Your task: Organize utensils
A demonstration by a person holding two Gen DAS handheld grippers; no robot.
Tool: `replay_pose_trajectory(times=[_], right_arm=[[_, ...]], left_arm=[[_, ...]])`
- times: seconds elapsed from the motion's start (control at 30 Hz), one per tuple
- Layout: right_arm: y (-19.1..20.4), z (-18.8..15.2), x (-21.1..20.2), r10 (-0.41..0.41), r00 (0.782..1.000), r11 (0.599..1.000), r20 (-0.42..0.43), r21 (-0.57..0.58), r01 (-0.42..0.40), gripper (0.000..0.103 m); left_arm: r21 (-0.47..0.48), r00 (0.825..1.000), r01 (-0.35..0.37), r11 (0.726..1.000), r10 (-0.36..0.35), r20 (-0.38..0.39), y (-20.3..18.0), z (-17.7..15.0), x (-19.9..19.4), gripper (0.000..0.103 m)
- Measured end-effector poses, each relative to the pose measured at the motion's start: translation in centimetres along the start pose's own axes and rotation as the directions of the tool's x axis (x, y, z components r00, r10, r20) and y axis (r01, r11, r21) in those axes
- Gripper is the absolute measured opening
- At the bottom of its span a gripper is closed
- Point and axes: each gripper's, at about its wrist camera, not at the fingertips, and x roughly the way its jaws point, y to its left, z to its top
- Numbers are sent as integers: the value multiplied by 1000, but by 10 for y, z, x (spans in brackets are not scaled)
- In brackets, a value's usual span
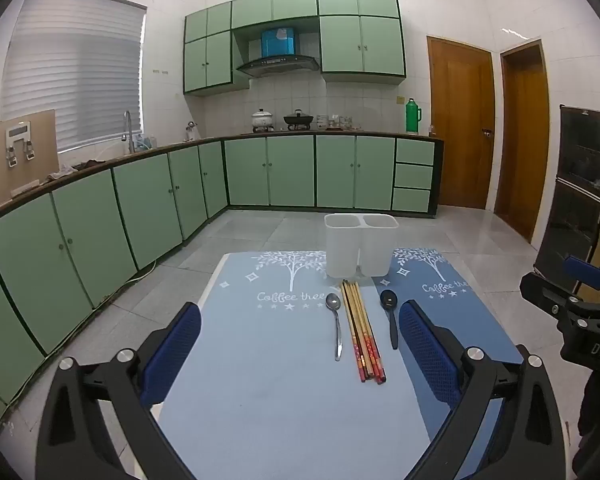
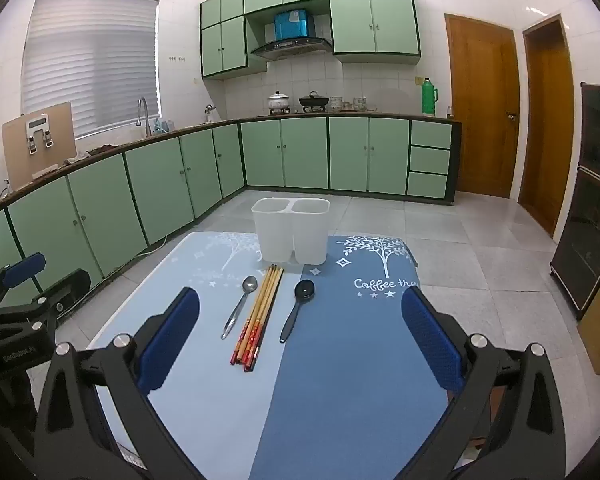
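A white two-compartment holder (image 1: 360,246) (image 2: 291,230) stands at the far end of the table, both compartments empty. In front of it lie a metal spoon (image 1: 336,326) (image 2: 240,306), a bundle of several chopsticks (image 1: 362,334) (image 2: 258,316) and a black spoon (image 1: 391,318) (image 2: 296,310), side by side. My left gripper (image 1: 300,354) hovers open over the near light-blue mat, nothing between its fingers. My right gripper (image 2: 300,346) is open too, above the dark-blue mat, short of the utensils.
The table is covered by a light-blue mat (image 1: 260,380) and a dark-blue mat (image 2: 360,360). Green kitchen cabinets (image 1: 140,208) run along the left and back. A dark glass cabinet (image 2: 596,220) stands at the right. Tiled floor surrounds the table.
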Motion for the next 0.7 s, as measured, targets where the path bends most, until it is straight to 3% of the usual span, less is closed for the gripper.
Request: replay_pose_trajectory(times=[0.7], right_arm=[[0,-1,1,-2,1000,1000,-2,4,2,98]], left_arm=[[-8,1000,-7,1000,7,13,5,-2,5,97]])
